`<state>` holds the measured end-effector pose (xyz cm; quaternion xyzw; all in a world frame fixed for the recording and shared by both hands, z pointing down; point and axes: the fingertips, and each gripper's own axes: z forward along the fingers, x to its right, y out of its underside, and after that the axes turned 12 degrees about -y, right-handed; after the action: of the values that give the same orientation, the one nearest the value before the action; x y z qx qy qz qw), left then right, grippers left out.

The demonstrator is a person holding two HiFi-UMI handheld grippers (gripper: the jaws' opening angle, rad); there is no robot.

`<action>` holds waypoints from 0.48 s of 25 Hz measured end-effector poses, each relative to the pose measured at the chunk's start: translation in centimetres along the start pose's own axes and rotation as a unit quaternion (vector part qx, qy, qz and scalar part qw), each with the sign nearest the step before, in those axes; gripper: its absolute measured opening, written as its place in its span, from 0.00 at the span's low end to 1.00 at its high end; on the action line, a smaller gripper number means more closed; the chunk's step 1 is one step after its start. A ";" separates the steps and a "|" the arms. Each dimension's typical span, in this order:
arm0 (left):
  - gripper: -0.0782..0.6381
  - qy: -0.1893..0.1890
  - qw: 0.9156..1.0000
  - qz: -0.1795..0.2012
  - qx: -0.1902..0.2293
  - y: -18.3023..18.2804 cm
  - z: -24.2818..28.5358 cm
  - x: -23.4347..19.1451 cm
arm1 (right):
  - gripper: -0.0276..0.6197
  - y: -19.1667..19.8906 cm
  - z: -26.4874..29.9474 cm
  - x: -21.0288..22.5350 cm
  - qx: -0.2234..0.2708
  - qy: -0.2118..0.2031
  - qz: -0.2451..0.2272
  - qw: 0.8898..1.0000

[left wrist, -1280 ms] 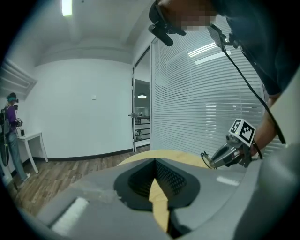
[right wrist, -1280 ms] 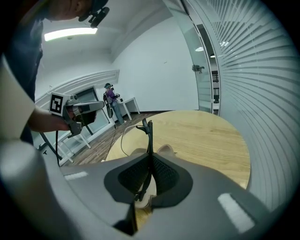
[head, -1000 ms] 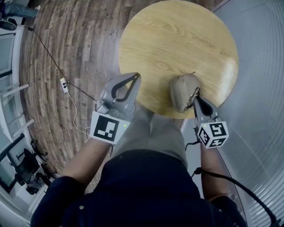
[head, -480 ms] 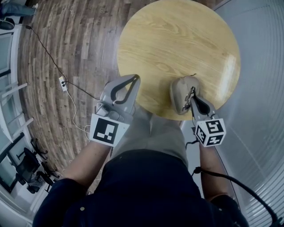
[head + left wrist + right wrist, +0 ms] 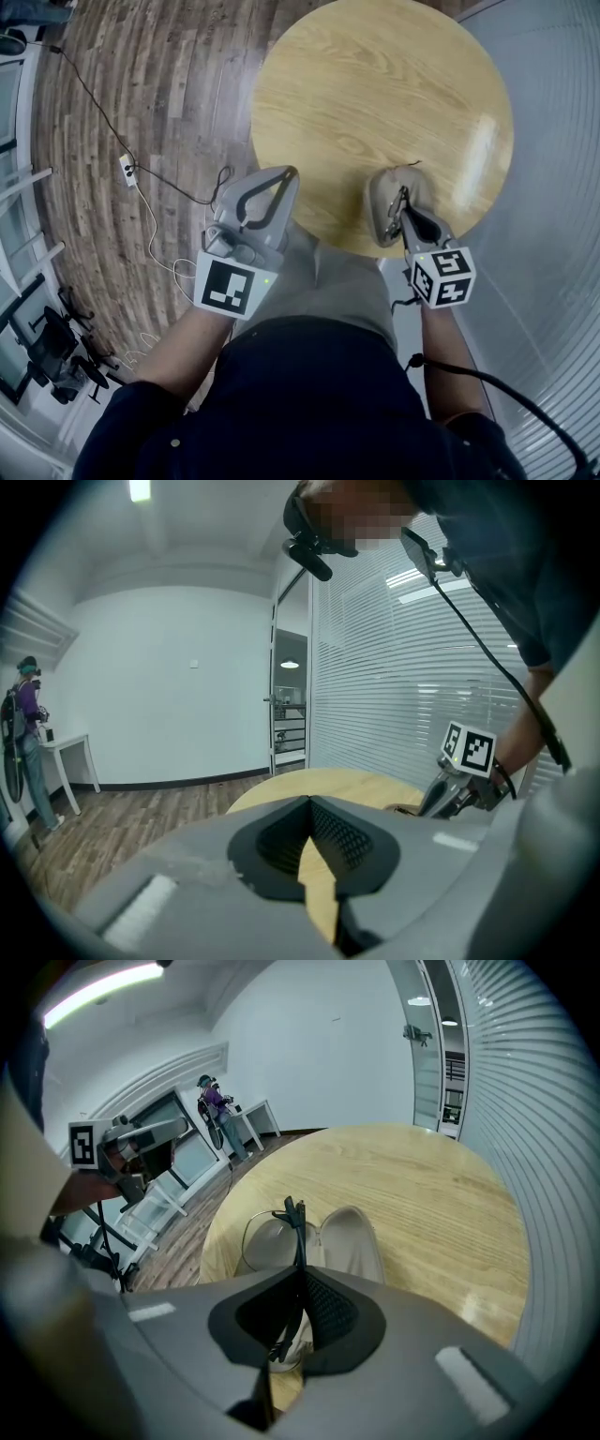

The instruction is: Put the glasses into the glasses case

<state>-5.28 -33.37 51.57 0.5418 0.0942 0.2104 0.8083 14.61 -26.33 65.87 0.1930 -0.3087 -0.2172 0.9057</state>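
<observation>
An open beige glasses case (image 5: 386,208) lies near the close edge of the round wooden table (image 5: 375,84). My right gripper (image 5: 405,201) points steeply down over the case, shut on thin wire-framed glasses. In the right gripper view the glasses (image 5: 296,1227) stand on edge between the jaws, black temples up, one lens ring over the case's (image 5: 354,1241) left half. My left gripper (image 5: 287,174) hovers at the table's left front edge, shut with nothing in it. In the left gripper view its tips (image 5: 309,802) meet over the table (image 5: 366,785).
A power strip (image 5: 127,170) with a cable lies on the wooden floor to the left. A wall of white blinds (image 5: 553,141) runs close along the table's right side. Another person (image 5: 214,1101) stands by white tables far across the room. Office chairs (image 5: 47,361) stand at lower left.
My right gripper has sunk and tipped more steeply, carrying the glasses from the case's right rim to over its inside. The left gripper has stayed where it was.
</observation>
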 end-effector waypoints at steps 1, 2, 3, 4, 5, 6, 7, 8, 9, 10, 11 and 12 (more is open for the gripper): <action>0.12 0.000 1.000 -0.001 -0.002 0.1 -0.1 -0.1 | 0.09 0.0 0.2 0.0 -0.005 -0.001 0.001 1.000; 0.12 -0.001 1.000 -0.003 -0.003 0.2 -0.2 -0.3 | 0.09 0.0 0.4 -0.1 -0.010 -0.002 0.002 1.000; 0.12 -0.002 1.000 -0.005 -0.003 0.2 -0.3 -0.4 | 0.09 0.0 0.6 -0.1 -0.015 -0.002 0.002 1.000; 0.12 -0.003 1.000 -0.006 -0.004 0.3 -0.4 -0.5 | 0.09 0.1 0.7 -0.1 -0.019 -0.003 0.003 1.000; 0.12 -0.004 1.000 -0.007 -0.004 0.3 -0.5 -0.7 | 0.09 0.1 0.9 -0.2 -0.024 -0.004 0.004 1.000; 0.12 -0.006 1.000 -0.008 -0.004 0.3 -0.6 -1.0 | 0.09 0.1 1.2 -0.4 -0.028 -0.005 0.005 1.000; 0.12 -0.008 1.000 -0.009 -0.004 0.4 -0.6 -1.3 | 0.09 0.0 1.5 -0.5 -0.032 -0.007 0.005 0.999; 0.12 -0.010 1.000 -0.011 -0.004 0.6 -0.6 -1.5 | 0.09 0.0 1.8 -0.5 -0.036 -0.008 0.005 0.999; 0.12 -0.011 1.000 -0.013 -0.003 0.8 -0.5 -1.7 | 0.09 0.0 2.1 -0.4 -0.040 -0.008 0.004 0.999; 0.12 -0.012 1.000 -0.013 -0.003 1.0 -0.4 -1.8 | 0.09 0.1 2.4 -0.3 -0.044 -0.007 0.005 0.999; 0.12 -0.013 1.000 -0.012 -0.002 1.2 -0.4 -2.0 | 0.09 0.3 2.7 -0.1 -0.049 -0.007 0.006 0.999; 0.12 -0.015 1.000 -0.011 -0.003 1.3 -0.4 -2.2 | 0.09 0.3 2.9 0.1 -0.053 -0.007 0.007 0.999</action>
<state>-7.72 -33.59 52.49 0.5417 0.0874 0.1937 0.8133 12.88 -26.73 68.21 0.1408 -0.3045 -0.2279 0.9141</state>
